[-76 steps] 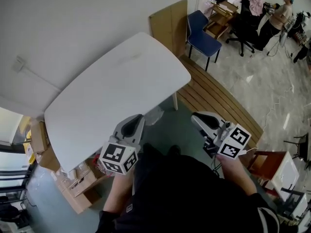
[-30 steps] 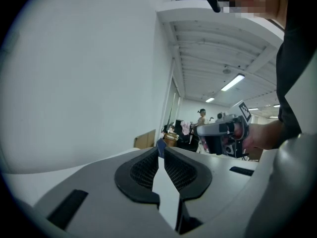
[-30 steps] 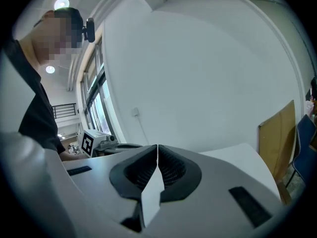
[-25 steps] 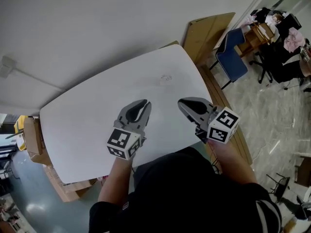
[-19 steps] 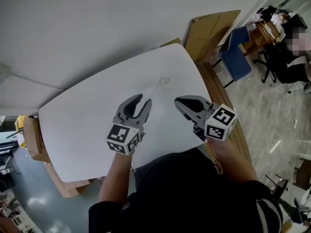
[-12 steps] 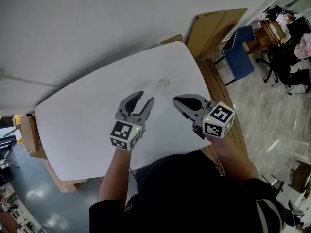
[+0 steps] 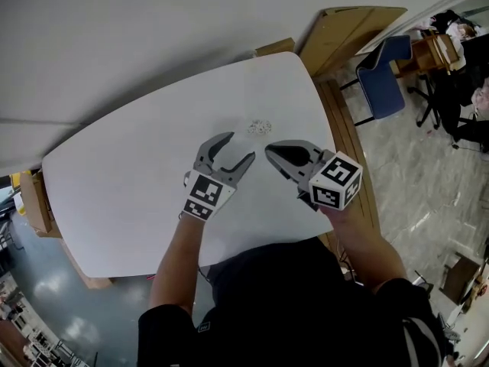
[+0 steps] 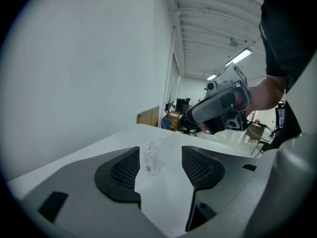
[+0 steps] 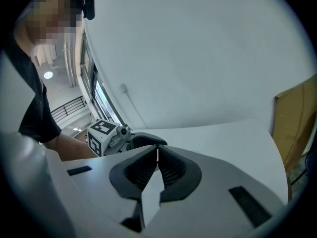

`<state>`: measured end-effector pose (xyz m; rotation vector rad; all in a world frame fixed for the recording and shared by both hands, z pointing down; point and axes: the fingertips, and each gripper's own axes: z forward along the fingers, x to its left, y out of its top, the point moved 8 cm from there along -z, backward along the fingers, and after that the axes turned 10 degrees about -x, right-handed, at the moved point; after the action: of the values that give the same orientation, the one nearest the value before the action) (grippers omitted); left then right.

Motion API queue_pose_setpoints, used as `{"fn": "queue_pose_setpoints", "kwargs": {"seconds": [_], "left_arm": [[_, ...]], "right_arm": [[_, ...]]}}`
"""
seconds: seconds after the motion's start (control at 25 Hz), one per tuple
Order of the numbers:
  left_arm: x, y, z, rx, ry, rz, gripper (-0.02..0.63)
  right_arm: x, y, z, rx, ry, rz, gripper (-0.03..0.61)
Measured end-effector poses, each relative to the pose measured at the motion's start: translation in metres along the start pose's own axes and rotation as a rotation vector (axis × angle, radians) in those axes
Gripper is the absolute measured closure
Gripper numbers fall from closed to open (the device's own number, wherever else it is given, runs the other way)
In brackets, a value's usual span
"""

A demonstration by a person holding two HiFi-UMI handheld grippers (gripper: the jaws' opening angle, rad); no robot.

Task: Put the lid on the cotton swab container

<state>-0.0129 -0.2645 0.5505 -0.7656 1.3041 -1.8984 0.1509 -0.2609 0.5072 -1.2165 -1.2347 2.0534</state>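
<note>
Tabletop (image 7: 130,182), white with rounded corners, spread under both grippers. Left gripper (image 7: 238,147) low over it, jaws wide apart and just been opening, nothing clamped, nothing touching the mesh pads (image 8: 121,170). Cotton swab container (image 7: 260,127), small and clear, upright on the tabletop a little ahead of the left jaws' tips and off toward their inner side. Seen along the left jaws, framed in the gap between the two pads yet farther out than the tips, apart from both. White swab ends showing at its top. Capped or uncapped, too small to tell.

Right gripper (image 7: 270,150) beside the left one, jaws pressed together tip to tip, ribbed pads (image 9: 171,170) meeting with nothing between them. Container just ahead of these closed tips too, slightly toward the left jaws, not touched. Roughly midway between the two pairs of tips and beyond them.

Left gripper's marker cube and one grey jaw visible just to the left of the closed right jaws in the right gripper view, a bare forearm behind the cube.

Cardboard panel (image 7: 355,25) leaning at the wall well beyond the right jaws, past the tabletop's far corner. Blue chair (image 7: 388,73) farther out on the same side, on the pale floor.
</note>
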Motion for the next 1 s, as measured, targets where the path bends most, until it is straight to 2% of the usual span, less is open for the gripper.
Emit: {"fn": "queue_pose_setpoints", "kwargs": {"seconds": [0.2,0.44,0.6,0.72,1.0], "left_arm": [[0.002,-0.017,0.021,0.065,-0.062,0.033,0.346],[0.010,-0.029,0.046,0.090,-0.044,0.041,0.345],[0.011,-0.034,0.060,0.131,-0.043,0.087,0.344],[0.008,-0.033,0.066,0.133,-0.051,0.094,0.345],[-0.007,-0.036,0.066,0.135,-0.075,0.090,0.410]], "right_arm": [[-0.010,-0.011,0.008,0.053,-0.010,0.017,0.561],[-0.023,-0.021,0.012,0.070,-0.035,0.038,0.561],[-0.026,-0.020,0.017,0.073,-0.036,0.031,0.561],[-0.030,-0.018,0.018,0.073,-0.043,0.024,0.561],[-0.038,-0.017,0.013,0.071,-0.087,0.035,0.561]]}}
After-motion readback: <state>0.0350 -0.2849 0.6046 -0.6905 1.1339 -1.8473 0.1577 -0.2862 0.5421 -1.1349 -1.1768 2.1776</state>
